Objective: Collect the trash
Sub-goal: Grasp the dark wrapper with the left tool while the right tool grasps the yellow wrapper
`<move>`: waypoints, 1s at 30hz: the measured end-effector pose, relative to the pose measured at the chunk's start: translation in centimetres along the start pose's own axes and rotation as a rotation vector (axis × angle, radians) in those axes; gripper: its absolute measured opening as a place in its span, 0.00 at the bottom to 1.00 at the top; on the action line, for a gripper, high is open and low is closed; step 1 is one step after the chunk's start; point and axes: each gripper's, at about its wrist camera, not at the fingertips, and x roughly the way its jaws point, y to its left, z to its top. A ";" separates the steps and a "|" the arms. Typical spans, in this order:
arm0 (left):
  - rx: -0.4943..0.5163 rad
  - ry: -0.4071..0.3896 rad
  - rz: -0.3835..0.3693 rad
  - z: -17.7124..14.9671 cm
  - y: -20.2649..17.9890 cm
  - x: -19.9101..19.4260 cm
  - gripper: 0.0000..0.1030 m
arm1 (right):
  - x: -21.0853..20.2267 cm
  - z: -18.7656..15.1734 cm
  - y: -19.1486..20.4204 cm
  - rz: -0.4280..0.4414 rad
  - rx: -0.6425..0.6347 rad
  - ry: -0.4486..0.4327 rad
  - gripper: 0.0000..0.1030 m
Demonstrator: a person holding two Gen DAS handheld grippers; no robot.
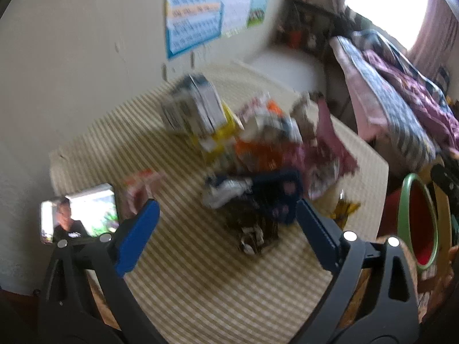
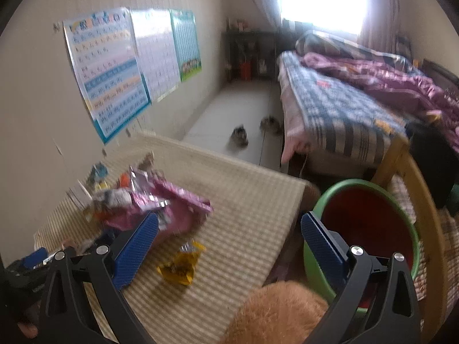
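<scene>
We hold the left gripper point(image 1: 226, 229) spread and empty over the trash pile point(image 1: 258, 154) at frame center. Our right gripper point(image 2: 229, 246) is spread too, a yellow wrapper point(image 2: 180, 266) between its 2 fingers, the green bin point(image 2: 364, 229) lower right.

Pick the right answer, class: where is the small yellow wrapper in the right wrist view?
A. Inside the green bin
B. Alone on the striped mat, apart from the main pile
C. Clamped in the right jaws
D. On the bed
B: the yellow wrapper lies by itself on the mat, nearer the camera than the pile, while the right gripper has its jaws wide open and empty.
</scene>
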 end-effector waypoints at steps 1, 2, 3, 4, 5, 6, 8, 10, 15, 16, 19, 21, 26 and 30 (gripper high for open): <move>0.010 0.012 0.000 -0.3 -0.2 0.6 0.91 | 0.5 -0.3 -0.1 0.002 0.001 0.018 0.93; 0.025 0.023 0.007 -0.6 -0.5 1.2 0.91 | 0.8 -0.6 0.0 0.004 0.000 0.033 0.93; 0.038 0.036 0.012 -0.8 -0.9 1.8 0.91 | 1.1 -0.7 0.0 0.007 -0.002 0.048 0.93; 0.048 0.054 0.007 -1.0 -1.1 2.4 0.91 | 1.6 -1.0 0.1 0.012 -0.007 0.065 0.93; 0.049 0.063 0.007 -1.2 -1.1 2.7 0.91 | 1.8 -1.2 0.1 0.014 -0.011 0.074 0.93; 0.044 0.073 0.004 -1.3 -1.1 3.2 0.91 | 2.1 -1.4 0.1 0.016 -0.015 0.084 0.93; 0.032 0.095 -0.039 -1.5 -1.0 4.0 0.91 | 2.6 -1.8 0.2 0.028 -0.016 0.103 0.93; 0.028 0.142 -0.076 -1.7 -1.1 4.9 0.91 | 3.2 -2.0 0.2 0.039 -0.010 0.123 0.93; 0.003 0.246 -0.129 -2.8 -0.9 6.7 0.58 | 4.8 -2.8 0.1 0.056 0.003 0.188 0.93; -0.006 0.261 -0.145 -3.1 -0.9 6.8 0.52 | 5.2 -3.0 0.0 0.061 0.008 0.202 0.93; -0.011 0.253 -0.169 -3.5 -1.1 6.3 0.45 | 6.2 -3.4 0.1 0.090 0.032 0.248 0.93; 0.020 0.241 -0.163 -3.4 -1.4 5.9 0.44 | 7.1 -3.4 0.4 0.122 0.045 0.275 0.93; 0.036 0.213 -0.176 -3.7 -1.6 4.1 0.44 | 9.9 -3.8 2.0 0.191 0.057 0.363 0.92; 0.044 0.199 -0.170 -3.6 -1.2 3.6 0.44 | 11.7 -4.5 2.9 0.238 0.046 0.442 0.61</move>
